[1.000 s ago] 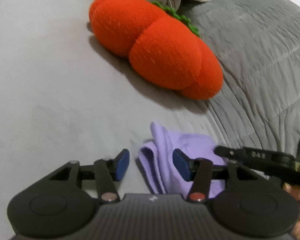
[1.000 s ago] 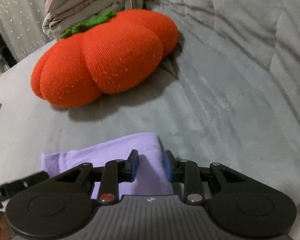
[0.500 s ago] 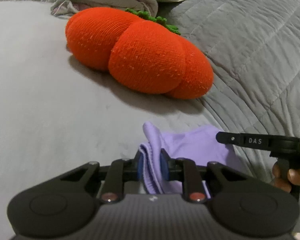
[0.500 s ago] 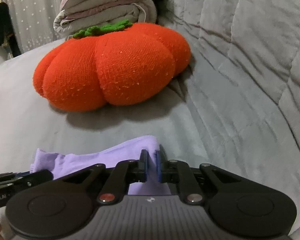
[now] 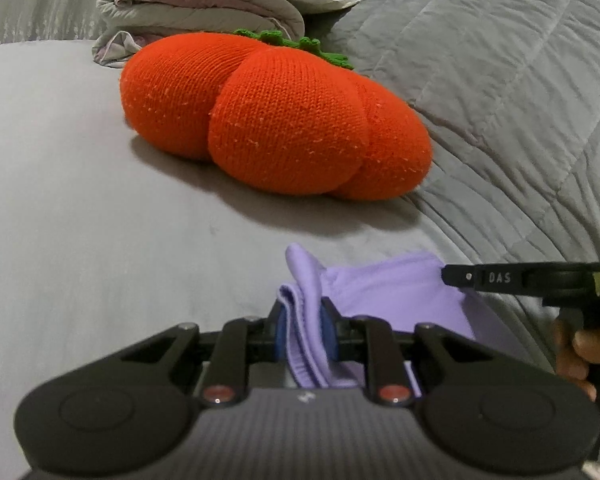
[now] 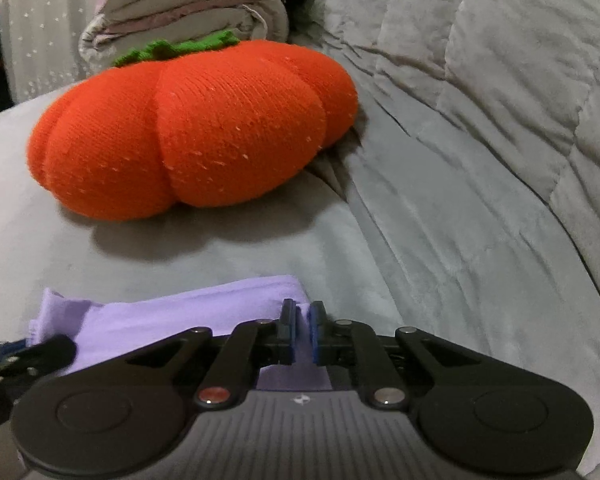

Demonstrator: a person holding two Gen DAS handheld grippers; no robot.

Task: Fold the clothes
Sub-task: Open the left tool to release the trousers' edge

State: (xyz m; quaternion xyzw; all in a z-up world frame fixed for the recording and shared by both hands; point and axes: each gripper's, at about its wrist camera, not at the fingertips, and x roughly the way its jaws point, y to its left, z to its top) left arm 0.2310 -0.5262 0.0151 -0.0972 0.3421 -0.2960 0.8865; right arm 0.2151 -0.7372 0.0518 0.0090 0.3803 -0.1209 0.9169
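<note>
Lilac garment [image 5: 396,300] gripped at bunched edge by left gripper [image 5: 303,334], at opposite corner by right gripper [image 6: 301,330]; jaws clamped. Orange pumpkin cushion [image 5: 276,120] seen beyond on bed [image 5: 80,220].

Both wrist cameras are sitting low over the bed [image 5: 80,220], looking forward along their tongs, sharing the nearby purple cloth [image 5: 400,296] and orange pumpkin cushion [image 6: 204,136] beyond

Your right gripper [image 6: 302,330] pinches the lilac garment [image 6: 172,316] at its edge; an orange pumpkin cushion [image 6: 192,128] sits beyond on the bed [image 6: 480,208].
</note>
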